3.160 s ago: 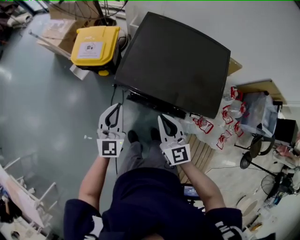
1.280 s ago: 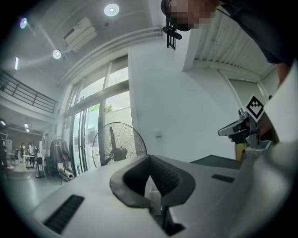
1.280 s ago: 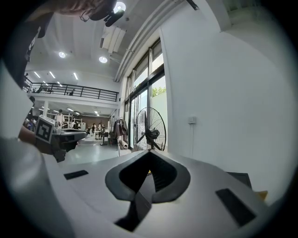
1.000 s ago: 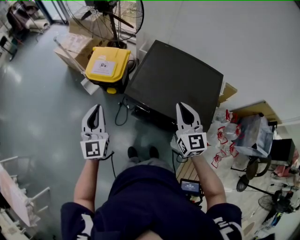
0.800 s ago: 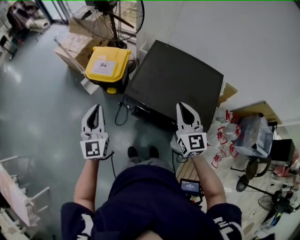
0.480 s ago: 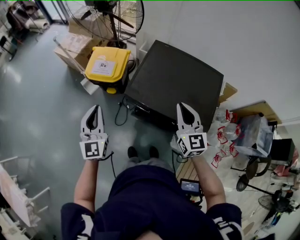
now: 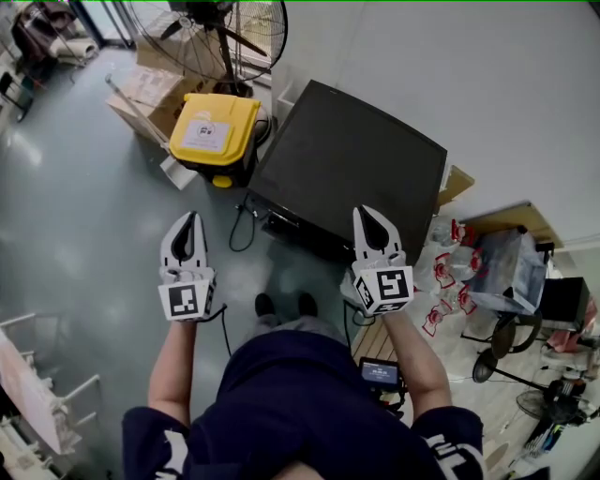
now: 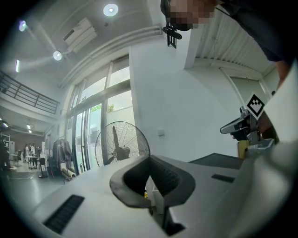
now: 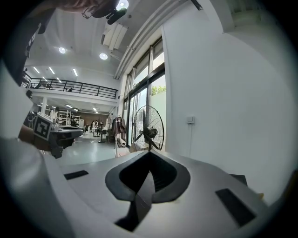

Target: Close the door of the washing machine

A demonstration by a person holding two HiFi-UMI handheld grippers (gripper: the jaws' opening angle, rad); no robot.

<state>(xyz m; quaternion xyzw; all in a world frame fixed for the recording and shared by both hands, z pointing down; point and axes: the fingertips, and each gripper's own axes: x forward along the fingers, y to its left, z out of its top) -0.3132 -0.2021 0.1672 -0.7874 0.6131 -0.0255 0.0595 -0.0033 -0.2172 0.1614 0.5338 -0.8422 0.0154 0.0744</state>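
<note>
The washing machine [image 7: 356, 159] shows from above as a dark flat top against the white wall; only a dark strip of its front [image 7: 300, 228] is visible, and the door itself is hidden. My left gripper [image 7: 190, 218] hangs over the grey floor, left of the machine, shut and empty. My right gripper [image 7: 366, 212] hovers at the machine's front right edge, shut and empty, touching nothing. In the left gripper view the jaws [image 8: 149, 160] meet at their tips, with the machine's top [image 8: 219, 160] to the right. In the right gripper view the jaws [image 9: 150, 155] are likewise together.
A yellow bin [image 7: 214, 127] and cardboard boxes [image 7: 141, 89] stand left of the machine, with a standing fan [image 7: 211, 28] behind. A cable [image 7: 246, 225] lies by the machine's front corner. Red-printed plastic bags [image 7: 450, 272] lie at the right. A white rack [image 7: 37, 375] stands lower left.
Since about three seconds ago both grippers have drawn back from the machine's front and spread apart, and the view has risen. Over the last second nothing has moved.
</note>
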